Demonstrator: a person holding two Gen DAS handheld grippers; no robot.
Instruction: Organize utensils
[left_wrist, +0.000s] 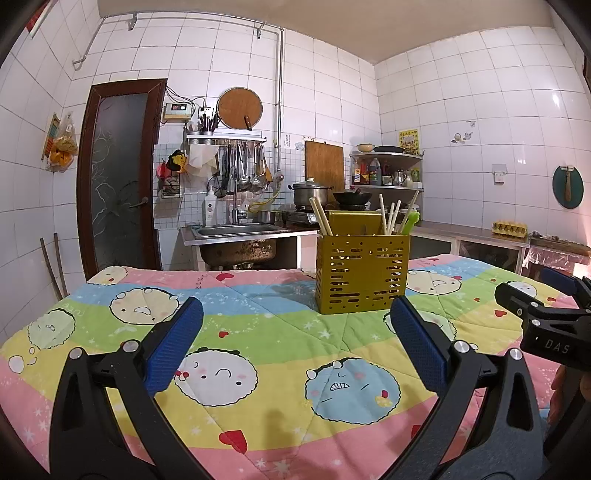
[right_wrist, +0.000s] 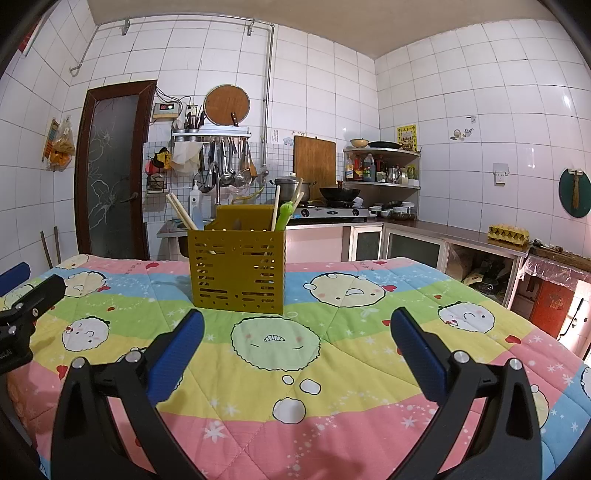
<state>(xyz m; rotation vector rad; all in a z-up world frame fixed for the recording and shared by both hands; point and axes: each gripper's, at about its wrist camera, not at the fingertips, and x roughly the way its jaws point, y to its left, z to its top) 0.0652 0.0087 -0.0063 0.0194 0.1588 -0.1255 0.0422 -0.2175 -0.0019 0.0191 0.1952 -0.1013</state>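
Both my grippers, left gripper (left_wrist: 295, 343) and right gripper (right_wrist: 297, 347), gape empty; the caddy (left_wrist: 362, 275) stands ahead, upright, seemingly equally near both.

Only the yellow caddy (left_wrist: 362, 273) interrupts the open quilt (left_wrist: 258, 332).

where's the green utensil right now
The green utensil stands in the right side of the yellow holder on the quilted table, beside pale chopsticks, ahead of both open grippers.
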